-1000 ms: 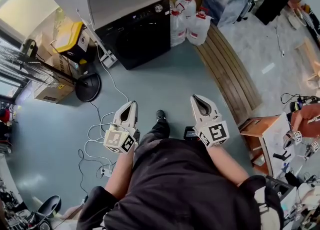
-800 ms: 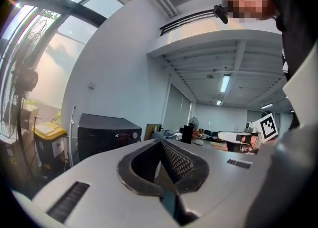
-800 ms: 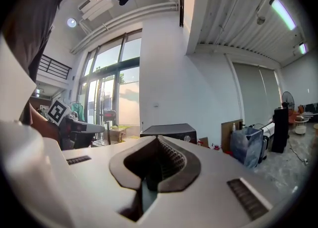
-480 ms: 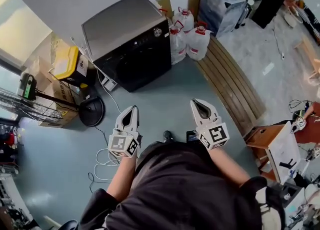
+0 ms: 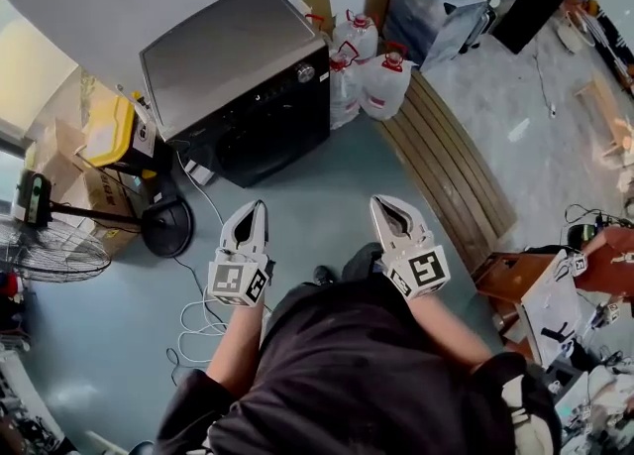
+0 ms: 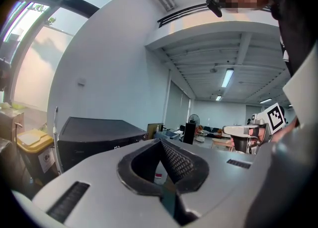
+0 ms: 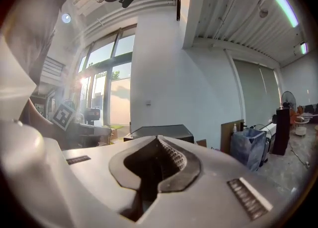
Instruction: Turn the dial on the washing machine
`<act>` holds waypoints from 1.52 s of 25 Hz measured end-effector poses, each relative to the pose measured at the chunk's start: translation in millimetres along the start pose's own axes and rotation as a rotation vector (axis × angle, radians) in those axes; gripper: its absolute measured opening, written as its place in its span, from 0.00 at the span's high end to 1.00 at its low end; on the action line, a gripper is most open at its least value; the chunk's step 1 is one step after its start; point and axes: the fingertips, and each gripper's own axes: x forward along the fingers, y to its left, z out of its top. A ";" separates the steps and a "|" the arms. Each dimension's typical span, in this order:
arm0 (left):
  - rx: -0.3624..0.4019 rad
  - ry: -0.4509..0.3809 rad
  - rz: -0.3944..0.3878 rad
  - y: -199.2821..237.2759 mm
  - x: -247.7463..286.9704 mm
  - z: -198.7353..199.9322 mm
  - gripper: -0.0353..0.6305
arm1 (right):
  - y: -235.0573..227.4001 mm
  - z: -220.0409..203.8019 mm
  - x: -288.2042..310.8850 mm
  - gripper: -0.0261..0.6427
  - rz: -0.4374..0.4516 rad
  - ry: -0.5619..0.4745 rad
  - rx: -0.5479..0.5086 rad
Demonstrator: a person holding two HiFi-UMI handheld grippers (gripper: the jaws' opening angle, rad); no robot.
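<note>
The washing machine [image 5: 238, 86] is a black box with a grey top, standing against the wall at the upper left of the head view. Its round silver dial [image 5: 306, 72] sits at the front's upper right corner. My left gripper [image 5: 258, 207] and right gripper [image 5: 381, 202] are held out side by side, both well short of the machine, both shut with nothing in them. The machine [image 6: 94, 137] shows dark behind the closed left gripper [image 6: 160, 143] in the left gripper view. Only its top [image 7: 158, 131] peeks over the closed right gripper [image 7: 158, 139] in the right gripper view.
Several white water jugs [image 5: 362, 71] with red caps stand right of the machine. A wooden slatted bench [image 5: 451, 161] runs down the right. A yellow-lidded bin [image 5: 109, 131], cardboard boxes and a floor fan [image 5: 59, 245] sit left. White cables [image 5: 198, 314] lie on the floor.
The person has stepped closer to the washing machine, which now looks larger and further left in the head view. Both grippers stay shut and held out in front.
</note>
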 end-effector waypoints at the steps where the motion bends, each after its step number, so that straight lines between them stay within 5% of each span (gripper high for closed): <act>1: 0.000 0.003 0.001 2.2 8.3 -1.1 0.92 | -6.1 -1.7 3.9 0.93 -0.005 0.001 -0.003; 7: 0.004 0.020 0.062 3.3 71.8 -11.6 0.92 | -64.3 -20.5 38.7 0.93 0.027 0.023 0.021; 20: -0.047 0.041 0.272 17.7 189.2 0.2 0.92 | -174.3 -14.8 165.3 0.93 0.258 0.073 0.024; 32: -0.074 0.030 0.389 50.3 223.6 -14.1 0.92 | -175.0 -62.7 265.1 0.83 0.433 0.170 0.021; 38: -0.082 0.033 0.376 63.4 240.4 -43.9 0.92 | -169.7 -88.0 303.4 0.75 0.436 0.175 0.020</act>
